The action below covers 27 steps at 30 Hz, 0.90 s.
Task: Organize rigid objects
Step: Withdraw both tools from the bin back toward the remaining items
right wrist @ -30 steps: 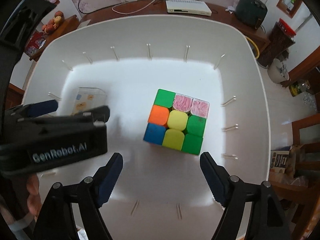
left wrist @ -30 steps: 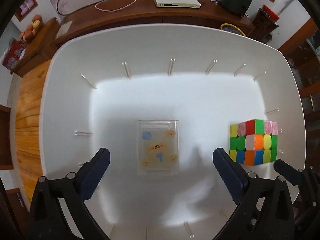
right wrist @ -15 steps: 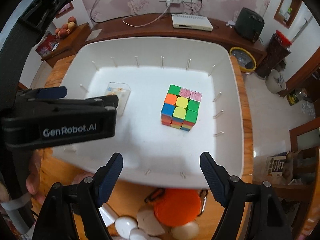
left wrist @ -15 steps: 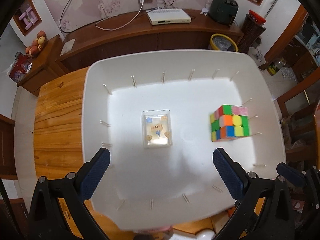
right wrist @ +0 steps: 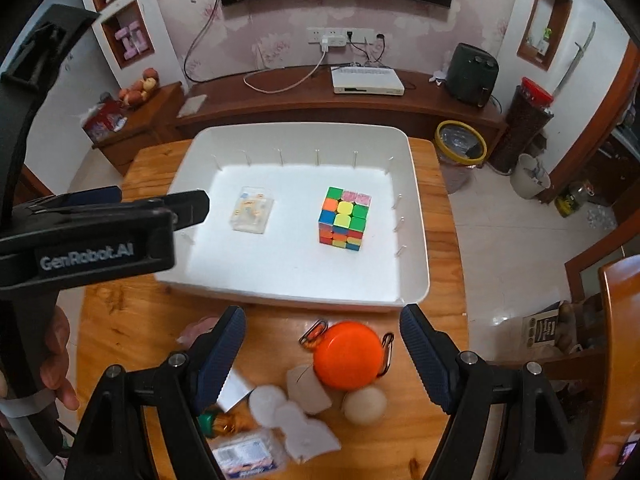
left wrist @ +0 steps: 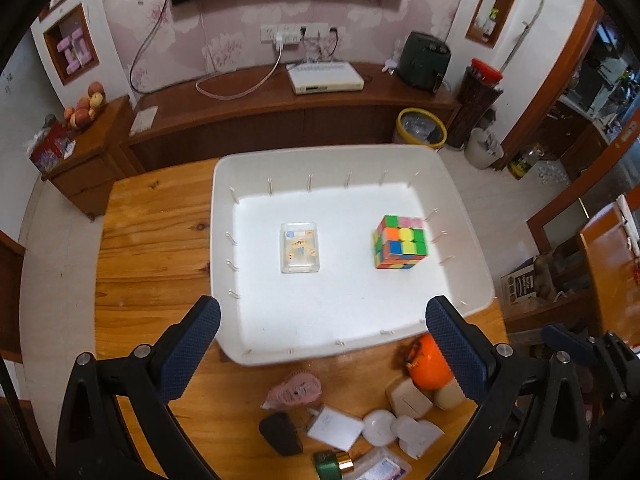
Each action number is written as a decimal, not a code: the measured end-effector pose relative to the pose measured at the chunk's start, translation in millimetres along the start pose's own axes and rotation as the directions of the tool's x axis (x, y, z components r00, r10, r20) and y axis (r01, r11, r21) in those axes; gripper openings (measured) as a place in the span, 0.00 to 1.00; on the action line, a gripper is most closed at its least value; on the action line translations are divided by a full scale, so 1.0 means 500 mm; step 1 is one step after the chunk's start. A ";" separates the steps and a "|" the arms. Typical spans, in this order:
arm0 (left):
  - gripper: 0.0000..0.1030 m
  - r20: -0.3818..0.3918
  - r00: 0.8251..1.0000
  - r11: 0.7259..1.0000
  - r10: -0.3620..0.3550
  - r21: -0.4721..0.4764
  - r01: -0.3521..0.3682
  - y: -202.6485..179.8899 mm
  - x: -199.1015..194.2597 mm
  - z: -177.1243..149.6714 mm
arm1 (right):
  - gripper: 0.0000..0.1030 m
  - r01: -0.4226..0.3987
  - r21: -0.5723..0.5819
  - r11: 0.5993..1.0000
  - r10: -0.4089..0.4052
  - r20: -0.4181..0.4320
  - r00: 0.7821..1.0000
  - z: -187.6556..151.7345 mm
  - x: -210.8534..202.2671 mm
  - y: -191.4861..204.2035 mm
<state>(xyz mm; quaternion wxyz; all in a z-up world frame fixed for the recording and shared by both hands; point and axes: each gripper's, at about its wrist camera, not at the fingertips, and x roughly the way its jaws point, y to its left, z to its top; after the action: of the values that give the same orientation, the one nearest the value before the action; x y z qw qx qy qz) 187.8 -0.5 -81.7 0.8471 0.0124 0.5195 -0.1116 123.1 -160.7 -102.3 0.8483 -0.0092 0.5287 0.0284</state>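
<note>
Left wrist view: clear box (left wrist: 300, 247) seen ahead of left tongs (left wrist: 322, 338), long axis pointing away; cube (left wrist: 401, 242) to its right. Both tongs, incl. right tongs (right wrist: 322, 346), held apart, empty.

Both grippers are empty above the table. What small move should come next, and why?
Probably lower the right gripper onto the orange round case. Its jaws stand open with nothing between them, the case lies right below, outside the white bin, which holds only the cube and a clear box.
</note>
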 end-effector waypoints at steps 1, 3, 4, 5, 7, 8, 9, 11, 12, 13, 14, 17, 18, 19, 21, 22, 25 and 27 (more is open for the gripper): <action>0.99 0.013 1.000 1.000 0.001 0.007 -0.002 -0.004 -0.016 -0.004 | 0.78 -0.012 -0.004 1.000 0.012 0.007 1.000 -0.005 -0.014 0.000; 0.99 0.044 0.999 1.000 0.002 0.023 -0.003 -0.013 -0.053 -0.013 | 0.78 -0.026 -0.011 1.000 0.027 0.013 1.000 -0.017 -0.038 0.000; 0.99 0.056 0.998 1.000 -0.001 0.026 -0.001 -0.016 -0.068 -0.016 | 0.78 -0.031 -0.014 0.999 0.031 0.019 0.999 -0.022 -0.049 0.000; 0.99 0.069 0.998 1.000 -0.006 0.030 0.004 -0.020 -0.085 -0.021 | 0.78 -0.036 -0.018 0.999 0.037 0.027 0.999 -0.028 -0.065 -0.002; 0.99 0.090 0.996 0.999 -0.015 0.035 0.012 -0.026 -0.114 -0.029 | 0.78 -0.046 -0.024 0.999 0.047 0.034 0.998 -0.038 -0.087 -0.003; 0.99 0.102 0.995 0.999 -0.019 0.039 0.015 -0.031 -0.134 -0.033 | 0.78 -0.048 -0.032 0.998 0.050 0.034 0.998 -0.043 -0.098 -0.003; 0.99 0.113 0.993 0.999 -0.024 0.042 0.019 -0.035 -0.148 -0.038 | 0.78 -0.047 -0.041 0.998 0.049 0.044 0.998 -0.047 -0.111 -0.003; 0.99 0.133 0.991 0.999 -0.028 0.049 0.022 -0.042 -0.172 -0.047 | 0.78 -0.047 -0.058 0.997 0.051 0.077 0.996 -0.057 -0.139 -0.002; 0.99 0.140 0.990 0.998 -0.030 0.051 0.023 -0.046 -0.183 -0.053 | 0.78 -0.047 -0.065 0.997 0.053 0.091 0.994 -0.061 -0.152 -0.002; 0.99 0.145 0.989 0.998 -0.031 0.052 0.024 -0.048 -0.193 -0.058 | 0.78 -0.053 -0.070 0.996 0.060 0.109 0.992 -0.066 -0.169 -0.003; 0.99 0.150 0.988 0.998 -0.032 0.053 0.024 -0.051 -0.201 -0.062 | 0.78 -0.059 -0.072 0.996 0.067 0.123 0.990 -0.071 -0.183 -0.005; 0.99 0.167 0.985 0.998 -0.032 0.056 0.023 -0.058 -0.225 -0.079 | 0.78 -0.069 -0.081 0.994 0.081 0.158 0.984 -0.081 -0.215 -0.008; 0.99 0.171 0.985 0.998 -0.032 0.055 0.023 -0.060 -0.233 -0.084 | 0.78 -0.071 -0.087 0.994 0.085 0.169 0.982 -0.086 -0.225 -0.009; 0.99 0.173 0.984 0.998 -0.031 0.052 0.022 -0.062 -0.237 -0.090 | 0.78 -0.074 -0.092 0.993 0.089 0.176 0.980 -0.089 -0.232 -0.010; 0.99 0.176 0.984 0.999 -0.028 0.046 0.020 -0.065 -0.250 -0.101 | 0.78 -0.077 -0.099 0.992 0.095 0.192 0.977 -0.100 -0.247 -0.014; 0.99 0.180 0.983 0.999 -0.027 0.043 0.019 -0.066 -0.254 -0.107 | 0.78 -0.079 -0.102 0.992 0.098 0.200 0.975 -0.105 -0.252 -0.016; 0.99 0.198 0.980 0.999 -0.016 0.043 0.008 -0.067 -0.270 -0.134 | 0.78 -0.088 -0.103 0.991 0.110 0.225 0.968 -0.121 -0.267 -0.029; 0.99 0.210 0.978 0.999 -0.001 0.051 -0.010 -0.067 -0.277 -0.150 | 0.78 -0.110 -0.095 0.989 0.130 0.238 0.963 -0.130 -0.272 -0.040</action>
<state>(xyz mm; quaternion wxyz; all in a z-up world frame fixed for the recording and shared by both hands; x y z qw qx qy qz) 54.7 1.5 9.1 0.8969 0.0233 0.4239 -0.1238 6.2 -188.6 -9.2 0.9023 -0.0079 0.4188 0.1023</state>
